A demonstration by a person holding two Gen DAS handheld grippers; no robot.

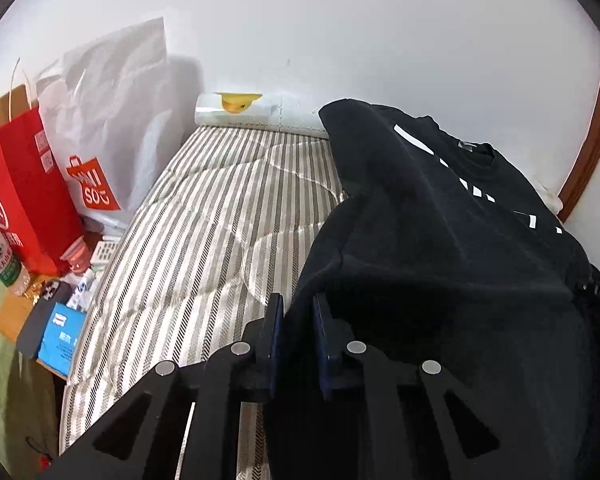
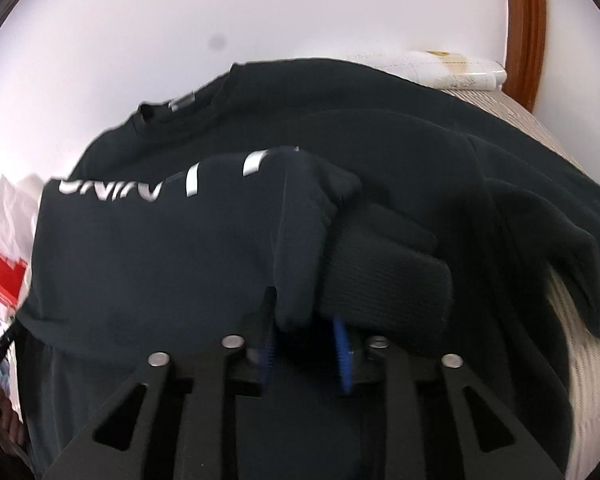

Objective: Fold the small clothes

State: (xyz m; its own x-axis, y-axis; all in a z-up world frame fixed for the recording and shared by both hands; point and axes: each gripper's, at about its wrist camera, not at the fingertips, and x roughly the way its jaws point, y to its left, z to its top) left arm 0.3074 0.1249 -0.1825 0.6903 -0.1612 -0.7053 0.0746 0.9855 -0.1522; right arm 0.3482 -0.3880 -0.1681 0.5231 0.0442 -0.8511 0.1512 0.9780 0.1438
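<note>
You are working with 2 grippers on 1 black sweatshirt (image 1: pixel 440 240) that is lying on a bed with a striped mattress cover (image 1: pixel 204 220).

Left wrist view: the left gripper (image 1: pixel 298 320) is sitting at the lower centre of the frame. Its jaws are standing close together and are pinching a fold of the black sweatshirt at the garment's left edge. The fabric is rising from the jaws toward the upper right of the frame, where the collar and the white lettering are showing. The striped mattress cover is filling the centre left of the frame. A rolled white item with a yellow patch (image 1: pixel 236 110) is lying against the wall at the far end of the bed. At the left edge of the frame, a red paper bag (image 1: pixel 24 200), a white plastic bag (image 1: pixel 112 120), a plastic bottle (image 1: pixel 4 264) and a blue box (image 1: pixel 60 336) are standing or lying beside the bed.

Right wrist view: the right gripper (image 2: pixel 304 340) is sitting at the lower centre of the frame. Its jaws are standing partly apart, and a bunched fold of the black sweatshirt (image 2: pixel 180 260), with a ribbed cuff just to its right, is sitting between the blue pads. The pads appear to be gripping this fold, though blur is hiding the exact contact. The white lettering is showing upside down at centre left. A brown wooden frame (image 2: pixel 524 32) is curving along the upper right.
</note>
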